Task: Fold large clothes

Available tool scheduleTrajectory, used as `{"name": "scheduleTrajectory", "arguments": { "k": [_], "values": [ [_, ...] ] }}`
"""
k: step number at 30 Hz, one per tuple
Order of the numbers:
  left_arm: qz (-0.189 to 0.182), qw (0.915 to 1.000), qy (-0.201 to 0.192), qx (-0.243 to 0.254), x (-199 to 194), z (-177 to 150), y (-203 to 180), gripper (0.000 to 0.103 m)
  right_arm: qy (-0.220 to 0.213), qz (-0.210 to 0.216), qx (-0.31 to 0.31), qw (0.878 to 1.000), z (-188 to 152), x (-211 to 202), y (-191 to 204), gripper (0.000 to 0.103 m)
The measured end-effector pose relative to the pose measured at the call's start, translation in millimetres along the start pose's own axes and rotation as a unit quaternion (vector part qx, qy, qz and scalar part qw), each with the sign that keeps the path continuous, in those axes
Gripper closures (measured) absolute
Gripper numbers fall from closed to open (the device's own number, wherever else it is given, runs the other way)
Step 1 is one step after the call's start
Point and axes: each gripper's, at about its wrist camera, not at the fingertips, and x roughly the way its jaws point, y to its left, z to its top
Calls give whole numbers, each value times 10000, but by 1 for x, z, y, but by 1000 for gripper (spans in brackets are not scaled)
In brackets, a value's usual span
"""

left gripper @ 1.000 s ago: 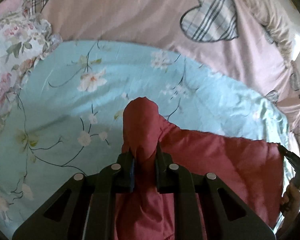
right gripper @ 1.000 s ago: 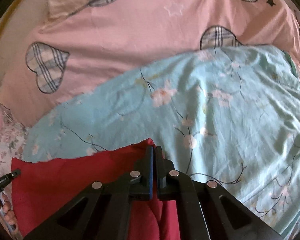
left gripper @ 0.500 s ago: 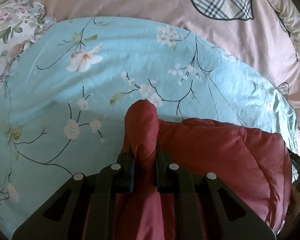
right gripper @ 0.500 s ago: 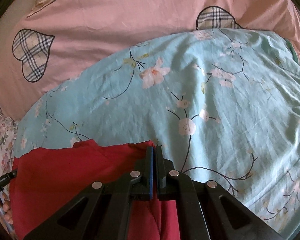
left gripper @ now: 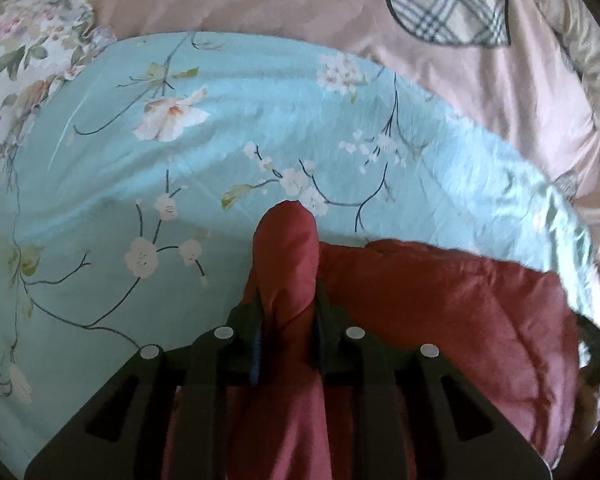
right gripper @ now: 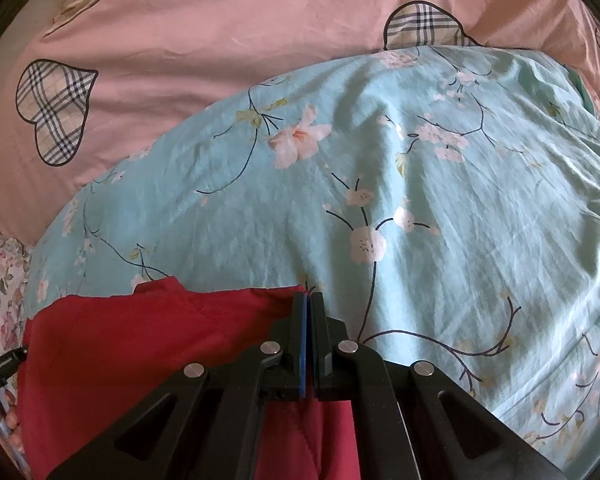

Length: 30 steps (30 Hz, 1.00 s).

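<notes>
Left wrist view: left gripper (left gripper: 287,312), its jaws just opening slightly, pinches a red garment (left gripper: 440,300) fold. The right gripper (right gripper: 309,312) fingers clamp its edge. It lies on the blue floral sheet (left gripper: 220,140).

Garment (left gripper: 440,312) spread on the flowered sheet (left gripper: 180,208), nearest the cameras. Sheet in turn laid over the heart-patterned cover (right gripper: 188,40), which stretched behind it. Frilled floral pillow (left gripper: 24,52) at the sheet's far left. One garment corner pinched in each gripper.
</notes>
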Motion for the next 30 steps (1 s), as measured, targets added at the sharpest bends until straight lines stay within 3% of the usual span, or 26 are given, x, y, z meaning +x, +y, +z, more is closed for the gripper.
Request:
{"name": "scheduleTrajectory", "arguments": {
  "k": [2,5,9,13,16,22,30],
  "values": [
    [-147,9997,-114,-147,-12,-1,7,83,8,-26,-3,10000,0,0,1,103],
    [-244,9986,-317,-338,-34,-2,15,66,41,-89,-24,9999,0,1,2,103],
    [-478,9959,-573,-505,-68,-11,23,65,81,-199,-60,9998,1,2,3,103],
    [-749,9954,-578,-173,-94,-34,4,65,139,-280,-104,9995,2,3,5,100],
    [-974,9936,-516,228,-110,-61,-20,65,82,-260,-1,9996,6,-8,2,88],
    [-1109,9909,-419,642,-126,-92,-39,65,-517,91,82,9986,-2,-77,2,63],
    [-1131,9901,-211,808,-127,-124,-46,65,-463,959,-564,9927,-76,-142,42,54]
  ]
}}
